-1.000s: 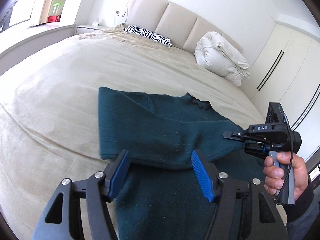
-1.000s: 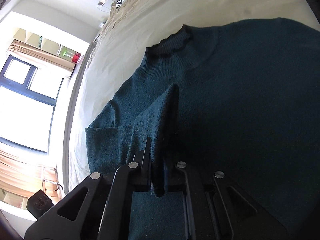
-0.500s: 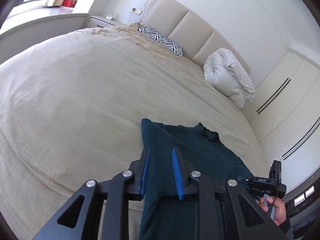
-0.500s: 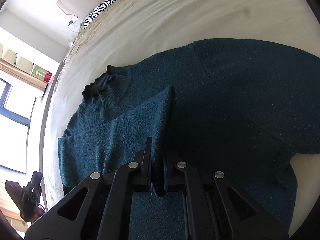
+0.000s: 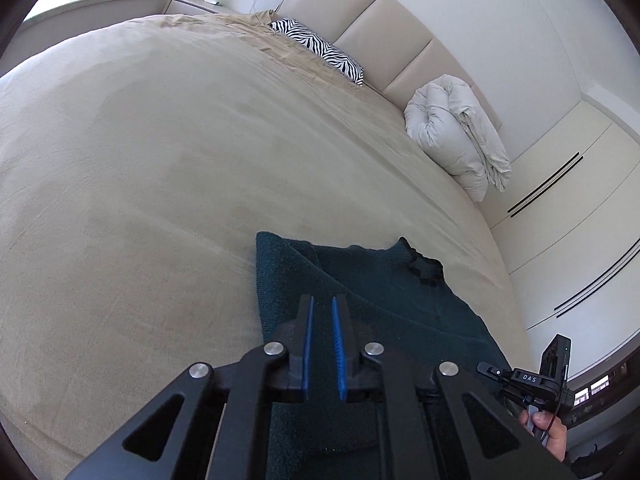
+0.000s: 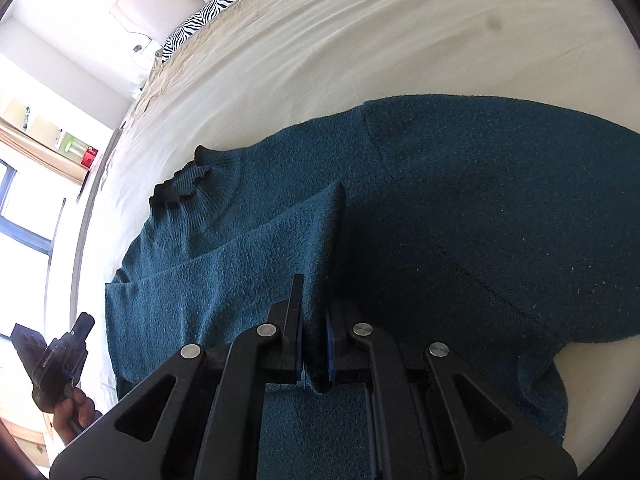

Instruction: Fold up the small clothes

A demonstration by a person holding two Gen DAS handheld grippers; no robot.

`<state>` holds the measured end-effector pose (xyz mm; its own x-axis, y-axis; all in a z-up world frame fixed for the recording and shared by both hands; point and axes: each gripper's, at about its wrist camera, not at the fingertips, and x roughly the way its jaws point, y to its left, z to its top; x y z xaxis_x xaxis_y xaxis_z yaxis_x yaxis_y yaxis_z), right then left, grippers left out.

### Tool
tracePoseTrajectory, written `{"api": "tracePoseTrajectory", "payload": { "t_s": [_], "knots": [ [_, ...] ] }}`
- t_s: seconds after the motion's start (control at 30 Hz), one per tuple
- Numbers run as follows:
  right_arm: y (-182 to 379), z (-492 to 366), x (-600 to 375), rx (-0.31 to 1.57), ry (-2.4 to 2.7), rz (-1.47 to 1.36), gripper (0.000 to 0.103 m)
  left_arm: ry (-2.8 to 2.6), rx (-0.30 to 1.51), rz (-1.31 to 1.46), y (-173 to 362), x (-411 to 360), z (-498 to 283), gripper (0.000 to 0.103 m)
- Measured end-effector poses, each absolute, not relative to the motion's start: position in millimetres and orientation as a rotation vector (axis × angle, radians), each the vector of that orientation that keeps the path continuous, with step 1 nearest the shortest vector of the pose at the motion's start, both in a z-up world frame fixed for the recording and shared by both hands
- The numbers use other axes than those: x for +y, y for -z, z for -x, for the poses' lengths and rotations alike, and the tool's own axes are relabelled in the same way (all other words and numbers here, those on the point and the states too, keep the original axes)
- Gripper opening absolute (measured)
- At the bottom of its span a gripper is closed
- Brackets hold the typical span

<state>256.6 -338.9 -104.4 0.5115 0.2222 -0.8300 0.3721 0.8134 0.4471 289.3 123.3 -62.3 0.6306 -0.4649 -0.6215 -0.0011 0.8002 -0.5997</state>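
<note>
A dark teal knit sweater [image 5: 380,300] lies spread on the beige bed [image 5: 160,160], its ribbed collar [image 5: 420,264] towards the headboard. My left gripper [image 5: 323,300] is at the sweater's left edge. Its jaws are closing, the blue pads [image 5: 308,340] nearly together with teal knit between them. In the right wrist view the sweater [image 6: 460,200] fills the frame. My right gripper [image 6: 316,300] is shut on a raised fold of it, which stands up as a ridge. Each wrist view shows the other gripper, the right gripper [image 5: 520,380] and the left gripper [image 6: 68,344], in a hand.
A zebra-print pillow [image 5: 320,48] and a folded white duvet [image 5: 460,132] lie by the padded headboard [image 5: 380,40]. White wardrobe doors [image 5: 580,220] stand to the right of the bed. A window [image 6: 24,220] is on the far side, and beige cover stretches left of the sweater.
My left gripper's jaws went from wide open to nearly shut, and it moved to the sweater's left edge. My right gripper kept its hold on the fold and shifted across the sweater.
</note>
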Motion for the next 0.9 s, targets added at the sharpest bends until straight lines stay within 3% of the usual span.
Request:
{"api": "tracePoseTrajectory", "payload": {
  "t_s": [0.33,0.4,0.6,0.9],
  "knots": [
    [120.7,-250.1,-351.2,1.042,0.067,-0.713,0.007,0.305,0.951,0.630,97.7,121.9,-322.5,0.010],
    [123.2,-246.5,-355.4,1.027,0.047,-0.748,0.007,0.310,0.976,0.638,108.7,124.3,-333.0,0.004],
    [130.9,-235.7,-372.9,0.993,-0.013,-0.862,0.008,0.372,0.998,0.662,114.4,132.7,-359.7,0.004],
    [127.2,-222.9,-374.8,0.977,-0.026,-0.894,0.008,0.433,0.995,0.600,96.4,126.3,-297.7,0.004]
  ]
}}
